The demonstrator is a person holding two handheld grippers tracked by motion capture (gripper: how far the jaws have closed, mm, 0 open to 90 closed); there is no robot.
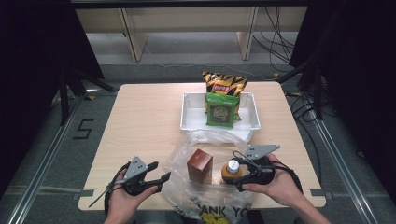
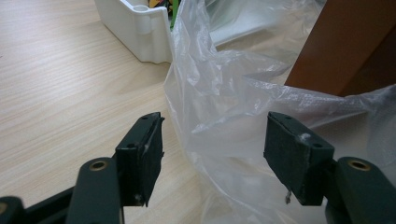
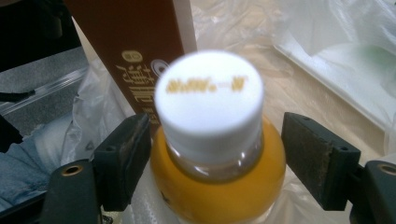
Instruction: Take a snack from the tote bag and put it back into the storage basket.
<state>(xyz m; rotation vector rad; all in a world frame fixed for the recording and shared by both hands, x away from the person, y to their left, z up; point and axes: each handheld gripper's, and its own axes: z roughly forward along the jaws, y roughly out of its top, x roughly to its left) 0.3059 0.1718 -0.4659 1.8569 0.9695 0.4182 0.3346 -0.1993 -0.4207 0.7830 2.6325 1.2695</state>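
We start with the table [image 1: 140, 121], pale wood. Across its near edge we see a clear plastic bag [image 1: 205, 196] spread flat with its mouth toward the far side, presumably so things can stand on it or slide in and out. Beyond it sits a white bin [image 1: 191, 116] holding two snack packets: a yellow-and-black chip bag [image 1: 224, 84] leaning at the back and a green packet [image 1: 220, 109] propped in front of it, both upright so they fit.

On the bag stands a brown box [image 1: 200, 164], upright, and just beside it the orange bottle [image 1: 231, 171] with its white cap [image 3: 208, 98]. The drink inside is a cloudy orange and the cap carries gold lettering too blurred to read.

Our right gripper [image 1: 239, 169] straddles that bottle at the shoulder. Its jaws are spread, one pad close against the bottle and the other standing clearly off, so nothing is pinched yet; we judge a grab is being lined up.

Our left gripper [image 1: 161, 178] waits at the bag's edge, jaws wide apart and holding nothing, likely ready to steady the plastic.
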